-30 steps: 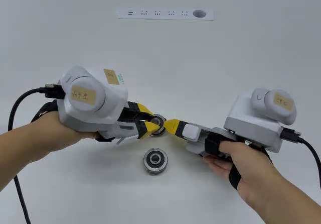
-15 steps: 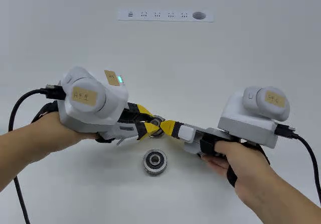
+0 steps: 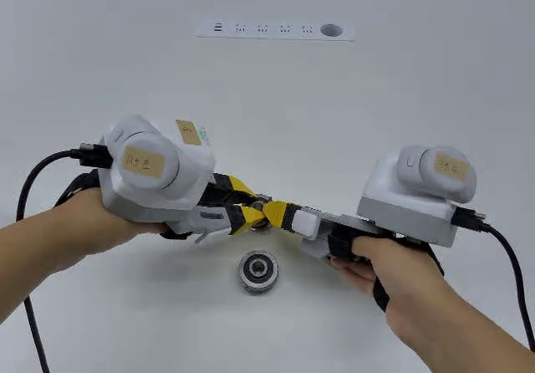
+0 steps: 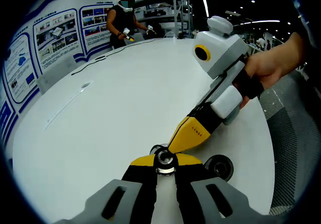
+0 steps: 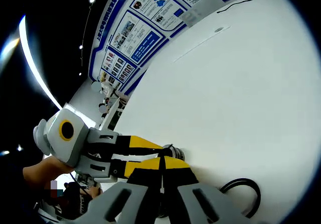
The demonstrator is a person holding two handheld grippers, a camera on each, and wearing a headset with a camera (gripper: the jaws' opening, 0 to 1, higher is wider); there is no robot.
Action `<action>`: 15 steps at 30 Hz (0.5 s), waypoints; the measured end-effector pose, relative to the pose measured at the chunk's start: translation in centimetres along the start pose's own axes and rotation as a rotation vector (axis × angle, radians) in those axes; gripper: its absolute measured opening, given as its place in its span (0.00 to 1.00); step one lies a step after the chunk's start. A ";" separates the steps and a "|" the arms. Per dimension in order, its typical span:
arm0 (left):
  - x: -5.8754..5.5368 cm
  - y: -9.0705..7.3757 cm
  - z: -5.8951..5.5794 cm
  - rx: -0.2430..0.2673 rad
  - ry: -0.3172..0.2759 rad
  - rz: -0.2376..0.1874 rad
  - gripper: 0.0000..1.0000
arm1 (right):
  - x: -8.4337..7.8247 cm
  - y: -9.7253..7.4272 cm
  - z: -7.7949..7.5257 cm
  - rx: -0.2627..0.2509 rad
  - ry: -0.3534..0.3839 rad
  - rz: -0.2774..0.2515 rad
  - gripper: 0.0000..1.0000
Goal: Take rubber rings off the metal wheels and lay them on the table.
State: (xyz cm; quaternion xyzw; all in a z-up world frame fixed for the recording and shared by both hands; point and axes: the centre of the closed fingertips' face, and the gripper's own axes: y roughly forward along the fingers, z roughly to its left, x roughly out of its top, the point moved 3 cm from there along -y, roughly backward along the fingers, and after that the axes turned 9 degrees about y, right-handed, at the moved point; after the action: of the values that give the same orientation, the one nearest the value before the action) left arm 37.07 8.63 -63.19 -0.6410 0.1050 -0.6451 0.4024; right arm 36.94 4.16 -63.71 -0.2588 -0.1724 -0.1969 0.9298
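While the left gripper (image 4: 164, 164) clamped the wheel (image 4: 164, 156), the right gripper (image 5: 160, 164), jaws closed at its rim, would best pull straight outward.

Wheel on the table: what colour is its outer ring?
The ring is black; head view shows it best.

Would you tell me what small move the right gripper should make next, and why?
Probably ease the right gripper away from the left gripper, to peel the rubber ring off. The left gripper is shut on a metal wheel above the table, and the right gripper's closed jaws meet that wheel's rim. Whether they grip the ring itself I cannot tell.
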 end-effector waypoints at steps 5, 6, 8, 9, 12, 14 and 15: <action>-0.1 0.0 0.1 0.002 0.000 -0.001 0.13 | 0.0 -0.1 0.0 -0.007 0.007 -0.002 0.01; -0.1 0.0 0.1 0.002 -0.001 -0.001 0.13 | 0.0 -0.2 0.0 -0.006 0.010 -0.001 0.01; -0.1 0.0 0.1 0.002 -0.001 -0.002 0.13 | 0.0 -0.4 0.2 0.004 0.027 -0.005 0.01; -0.1 0.0 0.1 0.002 -0.001 -0.002 0.13 | 0.1 -0.5 0.3 0.015 0.044 -0.012 0.01; -0.1 0.0 0.1 0.004 -0.002 -0.004 0.13 | 0.1 -0.7 0.6 0.033 0.097 -0.014 0.01; -0.1 0.0 0.1 0.006 -0.003 -0.006 0.13 | 0.1 -0.8 0.5 0.027 0.105 -0.019 0.01; -0.1 0.0 0.1 0.008 -0.002 -0.006 0.13 | 0.1 -0.8 0.4 0.025 0.118 -0.018 0.01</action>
State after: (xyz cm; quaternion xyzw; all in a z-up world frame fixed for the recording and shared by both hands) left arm 37.12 8.77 -63.27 -0.6405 0.0999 -0.6460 0.4031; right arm 36.56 3.74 -63.03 -0.2336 -0.1218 -0.2183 0.9396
